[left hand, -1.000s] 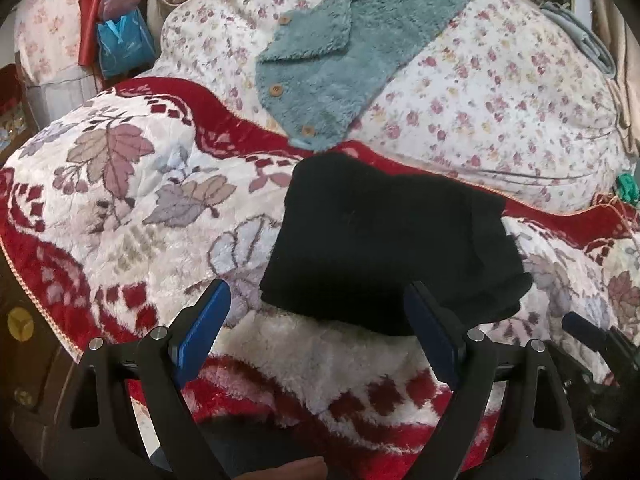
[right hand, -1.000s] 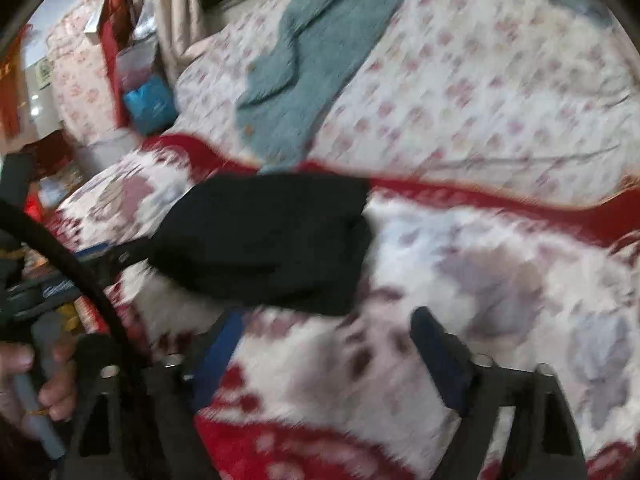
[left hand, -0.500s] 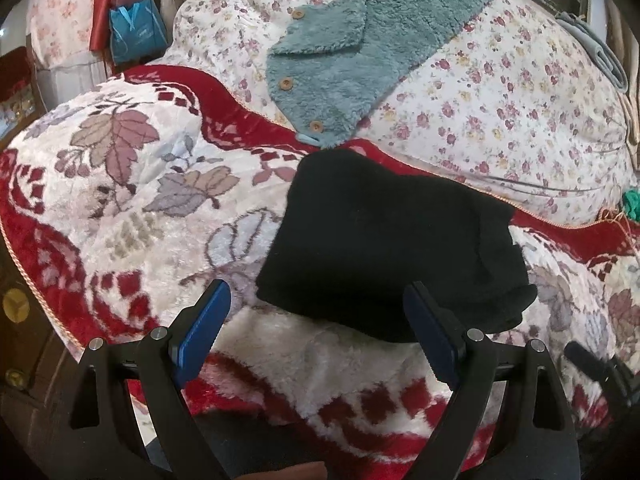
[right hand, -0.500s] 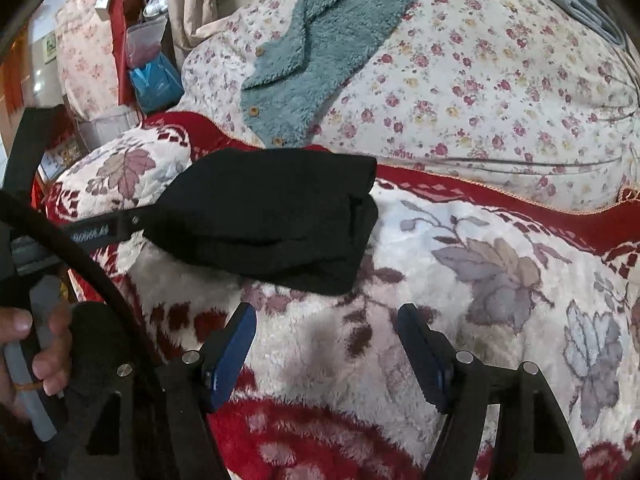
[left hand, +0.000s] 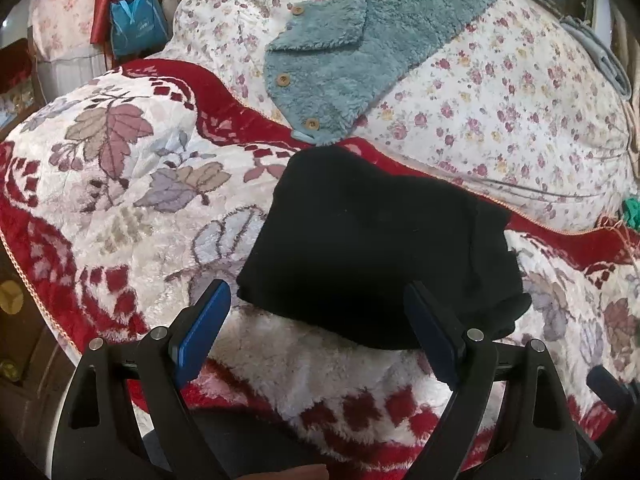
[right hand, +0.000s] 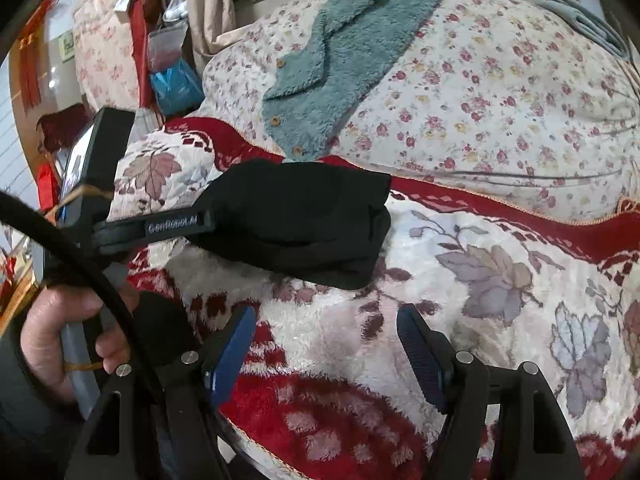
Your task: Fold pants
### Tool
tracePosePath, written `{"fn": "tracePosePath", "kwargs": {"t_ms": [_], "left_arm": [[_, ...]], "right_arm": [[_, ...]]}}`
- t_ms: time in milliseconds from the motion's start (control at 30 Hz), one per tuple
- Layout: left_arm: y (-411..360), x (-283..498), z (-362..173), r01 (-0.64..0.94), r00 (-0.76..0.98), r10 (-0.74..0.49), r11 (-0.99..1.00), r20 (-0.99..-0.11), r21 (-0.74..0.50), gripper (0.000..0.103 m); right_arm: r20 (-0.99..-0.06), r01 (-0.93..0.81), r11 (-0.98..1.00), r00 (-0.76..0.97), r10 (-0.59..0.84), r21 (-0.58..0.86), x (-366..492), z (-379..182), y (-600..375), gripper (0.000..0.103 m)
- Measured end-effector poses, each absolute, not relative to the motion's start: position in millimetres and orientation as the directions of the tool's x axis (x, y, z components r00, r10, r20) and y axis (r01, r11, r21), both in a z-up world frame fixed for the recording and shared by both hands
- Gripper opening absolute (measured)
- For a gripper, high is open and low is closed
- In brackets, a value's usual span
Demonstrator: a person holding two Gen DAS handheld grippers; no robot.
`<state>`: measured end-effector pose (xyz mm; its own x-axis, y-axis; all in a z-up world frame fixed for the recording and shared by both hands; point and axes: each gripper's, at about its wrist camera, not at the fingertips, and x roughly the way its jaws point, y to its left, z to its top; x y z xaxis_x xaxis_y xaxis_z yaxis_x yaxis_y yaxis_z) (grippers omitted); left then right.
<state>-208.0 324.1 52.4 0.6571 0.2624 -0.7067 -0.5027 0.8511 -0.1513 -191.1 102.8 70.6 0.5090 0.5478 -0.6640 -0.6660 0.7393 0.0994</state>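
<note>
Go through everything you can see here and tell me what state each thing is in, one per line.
black pants: folded into a compact bundle, lying on the blanket
left gripper: open, empty
right gripper: open, empty
teal fleece garment: spread out, unbuttoned
red floral blanket: laid out under the pants

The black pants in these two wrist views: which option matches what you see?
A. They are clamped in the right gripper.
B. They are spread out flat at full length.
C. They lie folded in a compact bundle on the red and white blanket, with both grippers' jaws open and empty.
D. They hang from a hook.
C: the black pants lie as a layered bundle on the red and white blanket, while the left gripper and right gripper show open, empty jaws.
</note>
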Motion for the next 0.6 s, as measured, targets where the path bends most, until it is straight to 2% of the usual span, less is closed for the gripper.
{"fn": "tracePosePath", "kwargs": {"t_ms": [233, 600], "left_arm": [[332, -215, 53, -0.500, 0.673, 0.237, 0.844, -0.701, -0.195, 0.088], [333, -216, 51, -0.500, 0.669, 0.241, 0.846, -0.703, -0.186, 0.088]], "right_arm": [[-0.674, -0.673, 0.735, 0.503, 0.541, 0.088, -194, 68, 120, 0.072], [-0.682, -0.703, 0.709, 0.493, 0.541, 0.055, -200, 71, 141, 0.072]]}}
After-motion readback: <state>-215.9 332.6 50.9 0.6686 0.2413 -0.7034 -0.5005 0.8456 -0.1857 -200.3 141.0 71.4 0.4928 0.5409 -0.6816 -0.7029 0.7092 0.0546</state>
